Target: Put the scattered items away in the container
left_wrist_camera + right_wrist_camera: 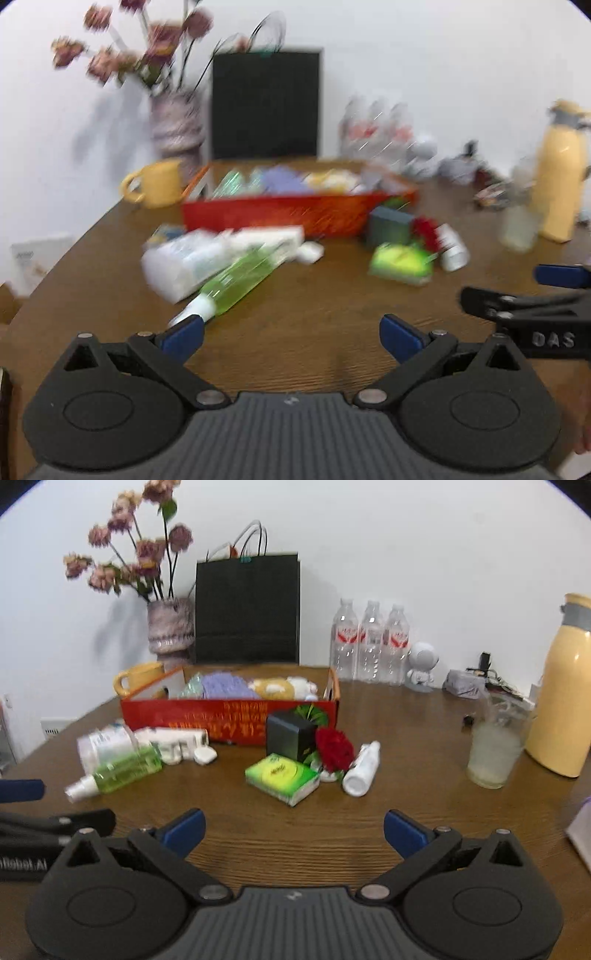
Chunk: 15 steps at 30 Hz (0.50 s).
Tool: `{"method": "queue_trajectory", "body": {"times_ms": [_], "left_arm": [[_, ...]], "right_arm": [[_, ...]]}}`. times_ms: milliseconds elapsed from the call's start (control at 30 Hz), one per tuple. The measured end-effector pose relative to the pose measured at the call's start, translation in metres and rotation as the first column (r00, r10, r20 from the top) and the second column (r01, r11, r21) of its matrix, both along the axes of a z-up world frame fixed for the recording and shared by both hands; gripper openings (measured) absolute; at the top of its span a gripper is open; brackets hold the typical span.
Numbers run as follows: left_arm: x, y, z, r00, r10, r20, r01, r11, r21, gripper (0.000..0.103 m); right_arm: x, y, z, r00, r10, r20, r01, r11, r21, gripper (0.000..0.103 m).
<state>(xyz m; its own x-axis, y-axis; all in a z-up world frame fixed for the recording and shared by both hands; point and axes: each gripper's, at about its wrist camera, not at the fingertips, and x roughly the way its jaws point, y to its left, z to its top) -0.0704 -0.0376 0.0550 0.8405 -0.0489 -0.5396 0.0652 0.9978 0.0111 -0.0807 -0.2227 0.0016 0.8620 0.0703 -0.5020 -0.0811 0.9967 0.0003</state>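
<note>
Two grippers, both mine, hover over the desk (295,823) with nothing held. Left gripper (291,332): fingers spread wide; the green spray bottle (236,280) lies just ahead of my left finger, its white cap nearest that fingertip. Right gripper (293,829): fingers likewise spread; the green tissue pack (282,777) lies straight ahead between them, with a black box (290,734), red rose (334,749) and white bottle (362,768) just beyond. Farther ahead stands the red container (229,716), already holding soft items. A white pack (107,744) and white tube box (173,740) lie ahead to the left.
</note>
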Motion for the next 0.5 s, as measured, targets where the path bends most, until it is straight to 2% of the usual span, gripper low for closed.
{"method": "queue_trajectory", "body": {"times_ms": [133, 367, 500], "left_arm": [[0.020, 0.006, -0.014, 0.998, 0.059, -0.025, -0.059, 0.998, -0.016, 0.103], [0.028, 0.009, -0.034, 0.994, 0.054, -0.097, -0.052, 0.998, 0.018, 0.103], [0.033, 0.012, -0.039, 0.990, 0.067, -0.125, -0.067, 0.998, 0.008, 0.103]], "right_arm": [[0.025, 0.005, -0.025, 0.998, -0.001, -0.062, 0.003, 1.000, 0.031, 0.103], [0.041, 0.002, -0.039, 0.992, 0.028, -0.121, -0.012, 0.991, 0.134, 0.103], [0.046, 0.008, -0.041, 0.989, 0.009, -0.150, 0.004, 0.996, 0.087, 0.103]]}}
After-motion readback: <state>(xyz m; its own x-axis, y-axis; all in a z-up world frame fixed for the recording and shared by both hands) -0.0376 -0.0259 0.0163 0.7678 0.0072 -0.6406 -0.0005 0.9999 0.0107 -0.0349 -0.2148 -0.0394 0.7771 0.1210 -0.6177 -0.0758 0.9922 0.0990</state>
